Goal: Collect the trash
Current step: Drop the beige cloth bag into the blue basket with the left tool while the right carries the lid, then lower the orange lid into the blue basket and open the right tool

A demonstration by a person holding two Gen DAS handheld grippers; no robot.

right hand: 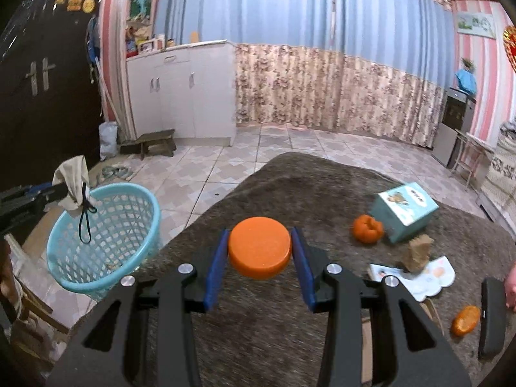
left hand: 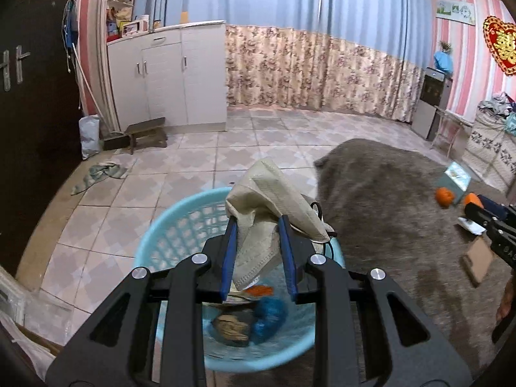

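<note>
Left wrist: left gripper (left hand: pixel 258 222) clamped on face mask (left hand: pixel 274 200), held over blue basket (left hand: pixel 167 225) rim; open tiled floor (left hand: pixel 193 161) beyond. Basket contents blurred.

Right wrist: right gripper (right hand: pixel 259 242) clamped on orange cap (right hand: pixel 259 246) above brown blanket (right hand: pixel 290 187); basket left of blanket edge. Box (right hand: pixel 404 211), peel (right hand: pixel 367 229) near; paper (right hand: pixel 429 275) partly hidden.

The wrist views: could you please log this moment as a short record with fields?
left tool: shut on a beige face mask, held above the basket
right tool: shut on an orange lid, over the blanket
basket: light blue, on the floor beside the blanket, already holding scraps
blanket: grey-brown, furry
left on blanket: orange peel, teal box, brown crumpled scrap, printed wrapper, peel piece
</note>
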